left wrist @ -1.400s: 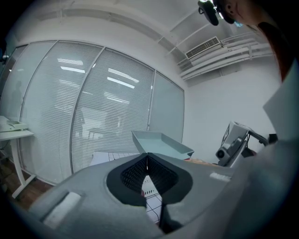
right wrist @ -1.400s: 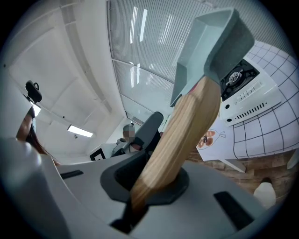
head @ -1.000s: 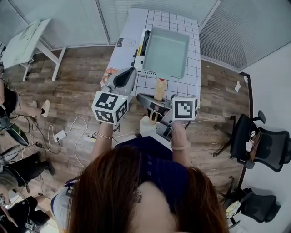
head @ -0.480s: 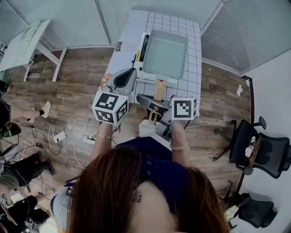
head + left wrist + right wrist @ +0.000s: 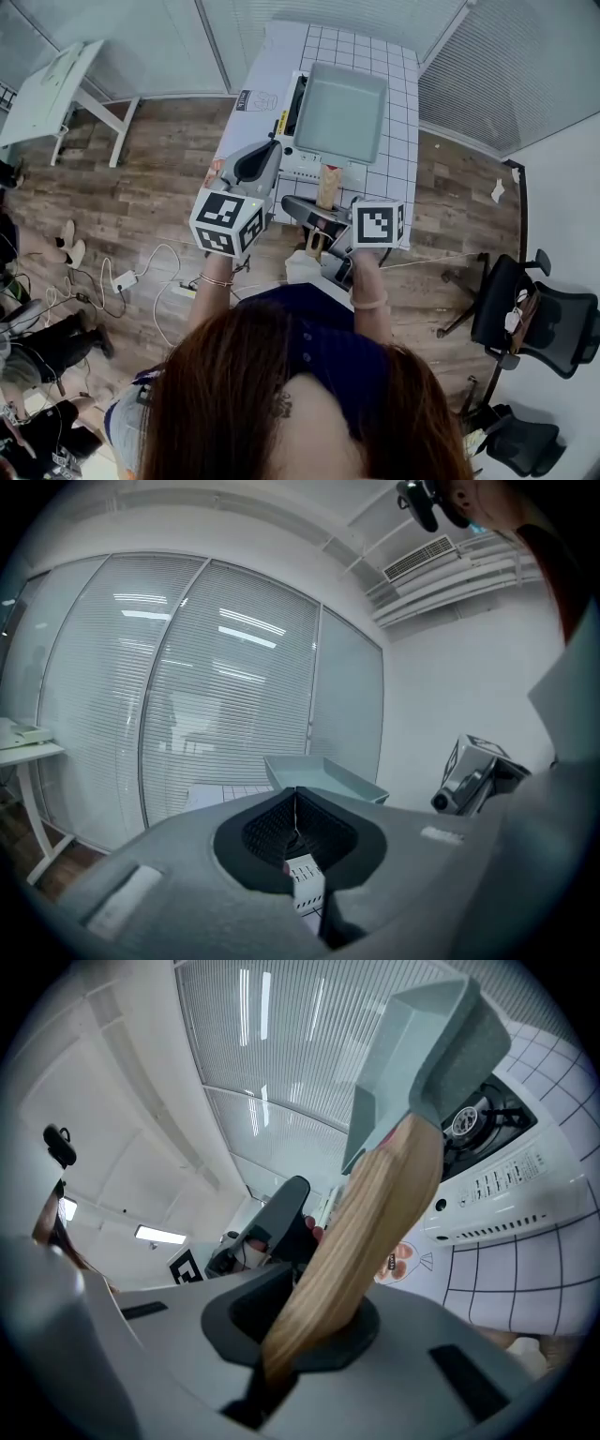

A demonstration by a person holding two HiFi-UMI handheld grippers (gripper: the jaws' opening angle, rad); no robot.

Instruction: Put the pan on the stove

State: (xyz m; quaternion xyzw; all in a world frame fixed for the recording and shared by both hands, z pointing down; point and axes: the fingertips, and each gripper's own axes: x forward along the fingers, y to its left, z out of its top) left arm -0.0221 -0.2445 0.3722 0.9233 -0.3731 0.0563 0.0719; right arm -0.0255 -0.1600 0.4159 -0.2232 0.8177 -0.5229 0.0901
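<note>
I'm holding the pan point(image 5: 342, 111) over the stove point(image 5: 302, 165) with the right gripper point(image 5: 309, 1335) clamped on its wooden handle point(image 5: 375, 1213) — gripping far back for clearance — while the left gripper point(image 5: 296, 827) is hanging shut and empty alongside.

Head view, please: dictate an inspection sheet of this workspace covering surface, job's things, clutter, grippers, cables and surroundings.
Surface: white grid-patterned tabletop.
Job's things: grey-green square pan over white portable gas stove; whether it rests on it, cannot tell.
Clutter: small printed label on the tabletop.
Grippers: right gripper fingers shut on the pan's wooden handle; left gripper fingers together, empty.
Cables: white cables on wooden floor.
Surroundings: black office chairs, white side table.
</note>
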